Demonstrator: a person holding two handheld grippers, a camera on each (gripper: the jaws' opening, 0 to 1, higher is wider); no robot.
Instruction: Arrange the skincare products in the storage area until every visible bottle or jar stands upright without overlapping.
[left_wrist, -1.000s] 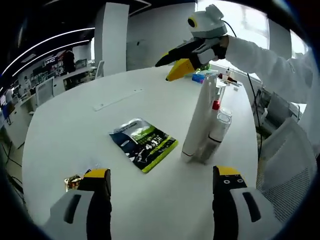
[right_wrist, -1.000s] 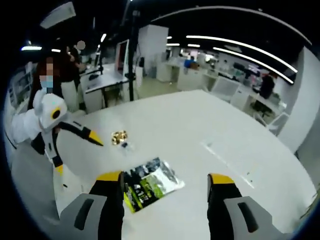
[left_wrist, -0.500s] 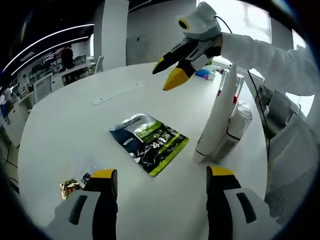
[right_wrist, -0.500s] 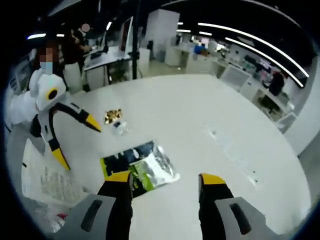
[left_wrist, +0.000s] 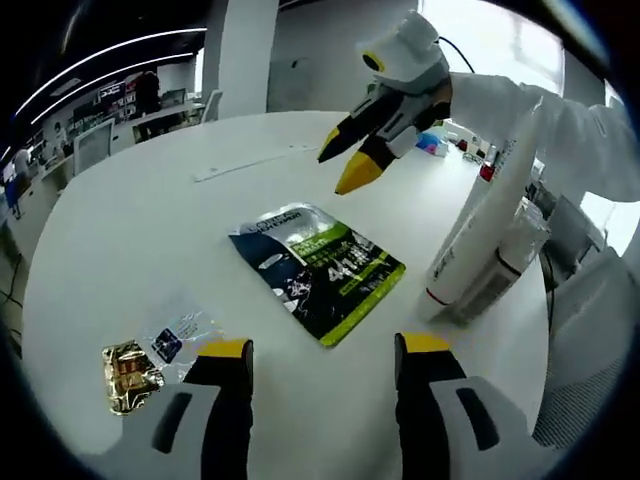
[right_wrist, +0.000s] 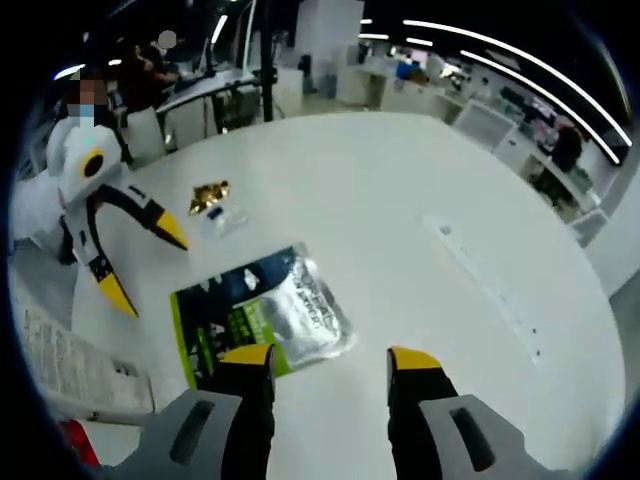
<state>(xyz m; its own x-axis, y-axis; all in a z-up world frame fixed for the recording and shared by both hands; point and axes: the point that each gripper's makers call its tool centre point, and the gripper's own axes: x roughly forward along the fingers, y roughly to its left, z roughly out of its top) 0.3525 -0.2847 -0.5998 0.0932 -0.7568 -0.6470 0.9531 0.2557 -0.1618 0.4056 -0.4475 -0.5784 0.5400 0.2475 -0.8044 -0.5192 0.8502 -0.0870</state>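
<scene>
Two grippers over a white table (left_wrist: 120, 220), each with jaws spread wide and nothing between them. Left gripper (left_wrist: 323, 350) low over the near edge, its yellow tips just short of a green and dark sachet (left_wrist: 318, 268) lying flat. Tall white tube (left_wrist: 482, 222) upright to the right of that sachet, well clear of the fingers, a smaller capped bottle (left_wrist: 510, 268) leaning against it. Gold packet (left_wrist: 127, 361) and clear packet (left_wrist: 180, 330) near the left finger (left_wrist: 224, 372). Right gripper (right_wrist: 328, 361) hovering at the sachet's edge.
</scene>
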